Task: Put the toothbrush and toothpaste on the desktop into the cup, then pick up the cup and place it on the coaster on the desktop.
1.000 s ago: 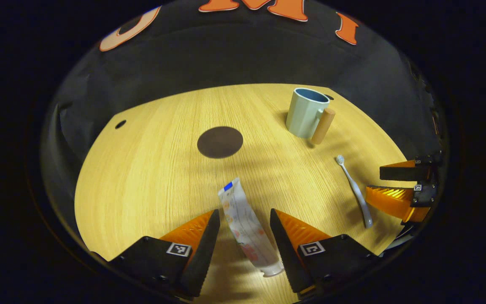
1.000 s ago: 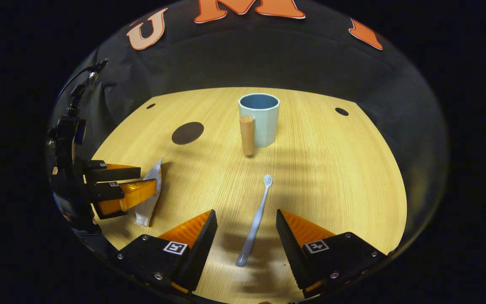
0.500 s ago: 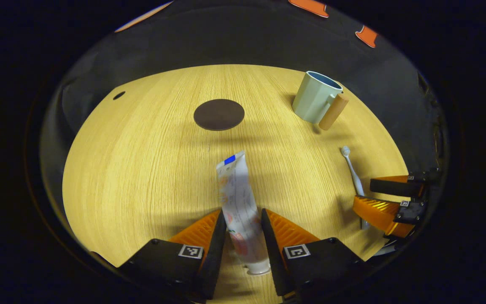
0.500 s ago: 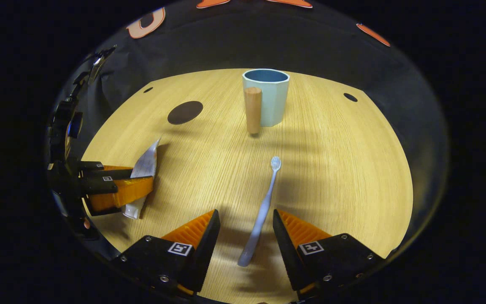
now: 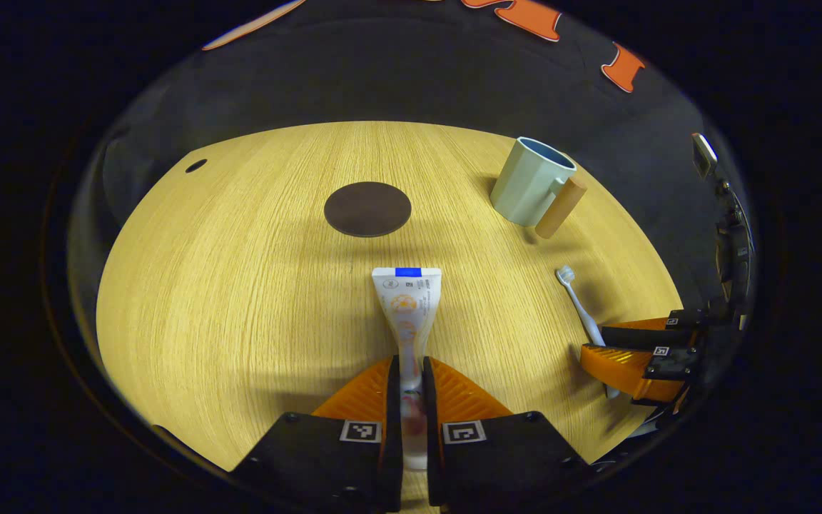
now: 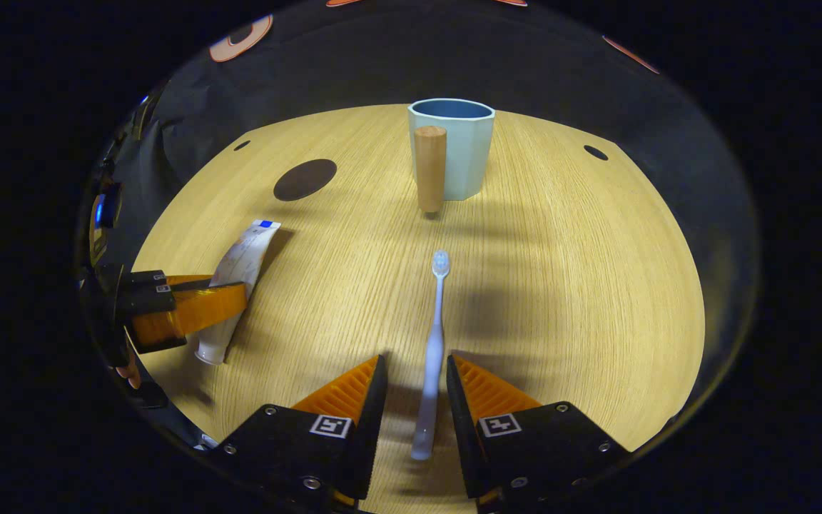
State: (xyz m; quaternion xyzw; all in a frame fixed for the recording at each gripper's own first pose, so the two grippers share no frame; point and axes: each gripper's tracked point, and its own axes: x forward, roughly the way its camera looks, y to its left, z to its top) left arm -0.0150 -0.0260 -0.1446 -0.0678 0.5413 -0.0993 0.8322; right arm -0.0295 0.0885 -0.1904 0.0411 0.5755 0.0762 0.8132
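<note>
Here, in the left gripper view, the left tool (image 5: 411, 378) is clamped on the toothpaste tube (image 5: 408, 307), both fingers pressing its lower half, with the brown coaster (image 5: 367, 208) ahead on the wooden surface (image 5: 240, 285). In the right gripper view, the right tool (image 6: 414, 385) is narrowed around the toothbrush (image 6: 434, 335) handle with slight gaps either side, and the pale-blue cup (image 6: 461, 150) stands upright beyond the bristles

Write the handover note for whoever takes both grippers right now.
Left gripper: shut on the toothpaste, near its cap end.
Right gripper: fingers close around the toothbrush handle, gaps visible on both sides, not yet gripping.
Cup stands upright on the desktop, nothing in it; coaster is bare.
Done: toothpaste gripped.
Left: close on the toothbrush, drop both into the cup, set the cup on the coaster.
</note>
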